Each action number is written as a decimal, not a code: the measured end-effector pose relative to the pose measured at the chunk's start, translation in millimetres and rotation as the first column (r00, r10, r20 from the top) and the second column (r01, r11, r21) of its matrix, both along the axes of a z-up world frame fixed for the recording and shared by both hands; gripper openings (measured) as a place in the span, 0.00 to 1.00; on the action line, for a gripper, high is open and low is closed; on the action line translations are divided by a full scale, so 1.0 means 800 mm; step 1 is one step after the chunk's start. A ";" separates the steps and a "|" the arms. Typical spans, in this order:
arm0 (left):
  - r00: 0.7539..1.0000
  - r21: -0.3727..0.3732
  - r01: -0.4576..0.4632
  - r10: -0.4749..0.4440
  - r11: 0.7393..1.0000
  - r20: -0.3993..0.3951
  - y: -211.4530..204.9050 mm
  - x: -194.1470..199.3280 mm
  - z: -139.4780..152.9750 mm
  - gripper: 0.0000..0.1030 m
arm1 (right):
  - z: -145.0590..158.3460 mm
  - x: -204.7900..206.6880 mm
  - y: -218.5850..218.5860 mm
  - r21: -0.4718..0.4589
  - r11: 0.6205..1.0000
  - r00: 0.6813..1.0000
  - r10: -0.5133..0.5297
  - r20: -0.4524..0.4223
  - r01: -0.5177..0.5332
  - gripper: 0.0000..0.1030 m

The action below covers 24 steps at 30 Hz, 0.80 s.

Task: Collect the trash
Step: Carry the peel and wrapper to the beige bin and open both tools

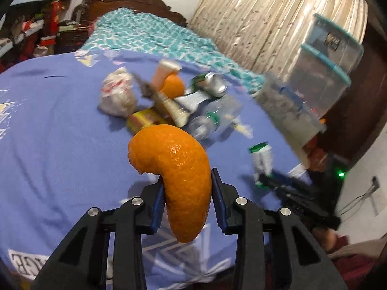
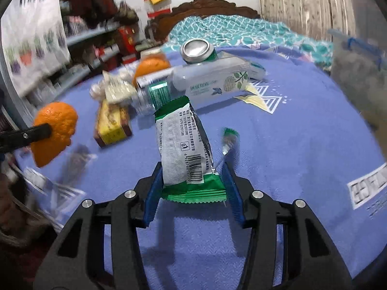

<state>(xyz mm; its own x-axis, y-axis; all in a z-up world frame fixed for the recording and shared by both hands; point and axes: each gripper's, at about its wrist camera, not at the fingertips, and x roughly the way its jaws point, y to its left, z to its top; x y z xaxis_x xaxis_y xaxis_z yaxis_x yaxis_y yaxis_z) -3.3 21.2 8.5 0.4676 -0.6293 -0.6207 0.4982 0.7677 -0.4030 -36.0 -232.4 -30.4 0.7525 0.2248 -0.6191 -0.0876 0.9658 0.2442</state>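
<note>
My left gripper (image 1: 187,177) is shut on a curved piece of orange peel (image 1: 179,169) and holds it above the blue bedspread (image 1: 60,120). It also shows in the right wrist view (image 2: 54,130) at the far left. My right gripper (image 2: 191,169) is shut on a green and white snack wrapper (image 2: 183,145), seen too in the left wrist view (image 1: 261,159). A heap of trash lies on the bed beyond: a crumpled white bag (image 1: 117,94), an orange (image 2: 150,67), a can (image 2: 197,50), a plastic bottle (image 2: 205,82) and a yellow box (image 2: 112,123).
A clear storage bin with teal rims (image 1: 326,67) stands at the bed's right side by a beige curtain (image 1: 266,19). A teal blanket (image 2: 241,31) lies at the carved headboard. Cluttered shelves (image 2: 79,55) are on the left. A small green wrapper scrap (image 2: 229,137) lies nearby.
</note>
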 end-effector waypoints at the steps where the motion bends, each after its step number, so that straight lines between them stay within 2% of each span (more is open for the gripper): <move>1: 1.000 -0.012 0.017 -0.017 1.000 -0.003 -0.007 0.002 0.005 0.32 | -0.001 0.003 -0.017 0.138 0.990 0.999 0.032 -0.012 -0.030 0.50; 3: 0.999 -0.019 0.045 -0.045 0.999 -0.003 -0.023 0.005 0.011 0.32 | -0.009 0.007 -0.047 0.358 0.933 0.998 0.064 -0.030 -0.049 0.50; 5: 0.996 -0.008 0.086 -0.086 0.996 0.006 -0.050 0.008 0.017 0.32 | -0.017 0.007 -0.080 0.505 0.862 0.998 0.061 -0.029 -0.038 0.50; 8: 0.986 0.017 0.164 -0.164 0.986 0.019 -0.100 0.010 0.022 0.32 | -0.024 0.003 -0.119 0.614 0.789 0.999 0.028 -0.025 -0.007 0.50; 9: 0.981 0.024 0.194 -0.195 0.981 0.019 -0.120 0.012 0.021 0.32 | -0.024 0.001 -0.129 0.627 0.779 1.000 0.012 -0.024 0.006 0.50; 11: 0.970 0.038 0.244 -0.244 0.969 0.017 -0.156 0.019 0.018 0.32 | -0.022 -0.007 -0.149 0.615 0.788 0.999 -0.038 -0.017 0.041 0.50; 14: 0.946 0.050 0.324 -0.324 0.945 0.007 -0.213 0.029 0.011 0.32 | -0.010 -0.021 -0.180 0.544 0.832 0.991 -0.133 0.005 0.108 0.50; 17: 0.914 0.071 0.404 -0.405 0.912 -0.005 -0.282 0.041 0.006 0.32 | 0.001 -0.038 -0.221 0.464 0.861 0.968 -0.249 0.021 0.211 0.50; 21: 0.860 0.093 0.509 -0.510 0.856 -0.020 -0.378 0.046 -0.002 0.32 | 0.010 -0.059 -0.288 0.404 0.845 0.918 -0.395 0.029 0.351 0.50; 24: 0.817 0.083 0.576 -0.575 0.813 -0.037 -0.441 0.047 -0.005 0.32 | 0.012 -0.071 -0.342 0.383 0.805 0.868 -0.496 0.017 0.452 0.50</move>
